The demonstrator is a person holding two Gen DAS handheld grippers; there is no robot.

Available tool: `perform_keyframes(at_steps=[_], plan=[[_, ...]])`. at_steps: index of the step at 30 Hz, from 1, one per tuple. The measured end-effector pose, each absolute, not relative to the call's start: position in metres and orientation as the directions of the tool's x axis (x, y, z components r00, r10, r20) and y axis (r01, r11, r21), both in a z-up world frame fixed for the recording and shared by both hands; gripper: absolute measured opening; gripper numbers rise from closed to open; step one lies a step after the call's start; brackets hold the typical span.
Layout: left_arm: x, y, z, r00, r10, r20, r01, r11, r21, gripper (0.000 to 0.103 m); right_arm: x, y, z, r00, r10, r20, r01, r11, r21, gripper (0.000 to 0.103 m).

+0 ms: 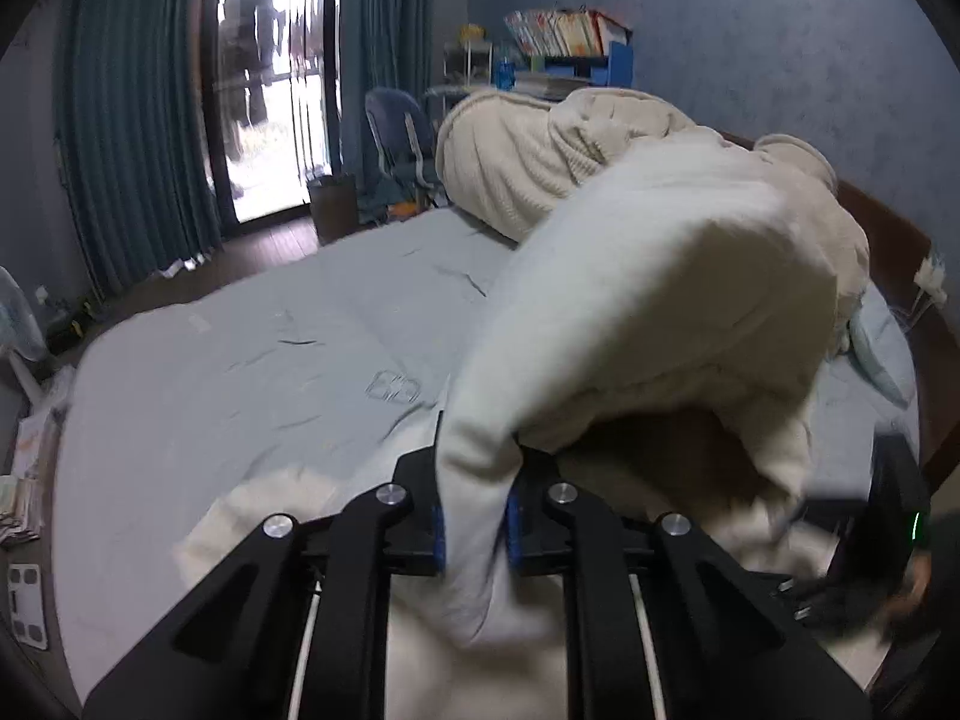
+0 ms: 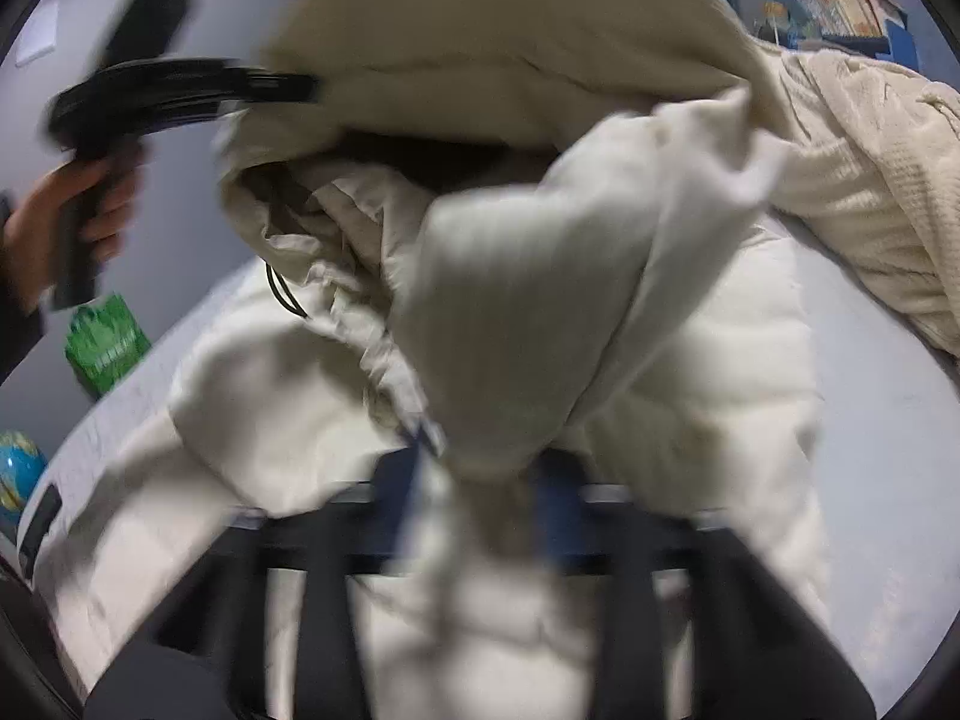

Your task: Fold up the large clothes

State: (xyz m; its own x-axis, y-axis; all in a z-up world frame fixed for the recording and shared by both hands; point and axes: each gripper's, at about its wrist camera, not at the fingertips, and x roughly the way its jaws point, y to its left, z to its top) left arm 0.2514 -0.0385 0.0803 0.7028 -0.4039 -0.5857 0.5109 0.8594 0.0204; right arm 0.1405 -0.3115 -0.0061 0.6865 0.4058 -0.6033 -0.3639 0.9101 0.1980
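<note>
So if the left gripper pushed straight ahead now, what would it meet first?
The left gripper is already shut on a fold of the white jacket; that raised bulk lies directly ahead, probably before the cream blanket.

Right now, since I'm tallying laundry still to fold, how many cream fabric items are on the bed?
2. The puffy cream jacket lies nearest, a fold pinched in the left hand-held gripper; a ribbed cream blanket is heaped behind it by the wall. The jacket could hide more.
</note>
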Motion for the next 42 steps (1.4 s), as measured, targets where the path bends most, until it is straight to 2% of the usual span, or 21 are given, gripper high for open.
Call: perform_keyframes(at_steps=[4, 10, 13, 14, 17, 19, 21, 22, 23, 28, 32, 34, 38, 42], plan=[[0.203, -0.009, 0.043, 0.7, -0.365, -0.614, 0.476, 0.879, 0.021, 0.011, 0.109, -0.326, 0.015, 0.67, 0.439, -0.599, -0.411, 0.891, 0.192, 0.082], [0.175, 0.024, -0.021, 0.649, -0.315, -0.692, 0.394, 0.918, -0.048, 0.011, 0.082, -0.33, 0.081, 0.711, 0.518, -0.476, -0.405, 0.855, 0.325, 0.082], [0.178, 0.033, -0.031, 0.637, -0.307, -0.707, 0.359, 0.93, -0.08, 0.011, 0.095, -0.299, 0.096, 0.697, 0.548, -0.462, -0.417, 0.834, 0.36, 0.081], [0.18, 0.034, -0.031, 0.637, -0.304, -0.709, 0.352, 0.932, -0.084, 0.011, 0.101, -0.29, 0.094, 0.683, 0.565, -0.463, -0.432, 0.823, 0.368, 0.081], [0.174, 0.045, -0.033, 0.614, -0.279, -0.738, 0.33, 0.941, -0.082, 0.011, 0.125, -0.248, 0.07, 0.62, 0.543, -0.567, -0.445, 0.838, 0.315, 0.063], [0.166, 0.053, -0.031, 0.579, -0.275, -0.767, 0.316, 0.943, -0.1, 0.012, 0.13, -0.235, 0.05, 0.592, 0.522, -0.614, -0.437, 0.848, 0.3, 0.062], [0.154, 0.067, -0.028, 0.574, -0.251, -0.779, 0.299, 0.95, -0.087, 0.029, 0.127, -0.229, 0.033, 0.571, 0.524, -0.632, -0.438, 0.846, 0.305, 0.062], [0.147, 0.076, -0.025, 0.573, -0.233, -0.786, 0.278, 0.957, -0.081, 0.05, 0.123, -0.228, 0.029, 0.571, 0.516, -0.639, -0.44, 0.849, 0.292, 0.063], [0.139, 0.081, -0.021, 0.58, -0.237, -0.779, 0.269, 0.959, -0.092, 0.06, 0.12, -0.225, 0.024, 0.57, 0.503, -0.65, -0.449, 0.853, 0.266, 0.063], [0.109, 0.079, 0.021, 0.606, -0.375, -0.702, 0.305, 0.924, -0.231, 0.06, 0.113, -0.222, 0.012, 0.549, 0.506, -0.665, -0.461, 0.847, 0.264, 0.063], [0.104, 0.029, 0.041, 0.603, -0.491, -0.629, 0.435, 0.863, -0.258, 0.06, 0.104, -0.217, -0.011, 0.514, 0.477, -0.713, -0.46, 0.855, 0.241, 0.054], [0.106, 0.001, 0.031, 0.548, -0.55, -0.63, 0.507, 0.818, -0.273, 0.06, 0.104, -0.218, -0.016, 0.511, 0.441, -0.738, -0.444, 0.871, 0.213, 0.051], [0.123, -0.027, -0.013, 0.519, -0.466, -0.717, 0.491, 0.848, -0.196, 0.06, 0.109, -0.23, -0.027, 0.534, 0.381, -0.755, -0.4, 0.9, 0.172, 0.05], [0.147, -0.016, -0.057, 0.501, -0.399, -0.768, 0.406, 0.892, -0.198, 0.06, 0.119, -0.224, -0.042, 0.525, 0.355, -0.774, -0.401, 0.905, 0.142, 0.051]])
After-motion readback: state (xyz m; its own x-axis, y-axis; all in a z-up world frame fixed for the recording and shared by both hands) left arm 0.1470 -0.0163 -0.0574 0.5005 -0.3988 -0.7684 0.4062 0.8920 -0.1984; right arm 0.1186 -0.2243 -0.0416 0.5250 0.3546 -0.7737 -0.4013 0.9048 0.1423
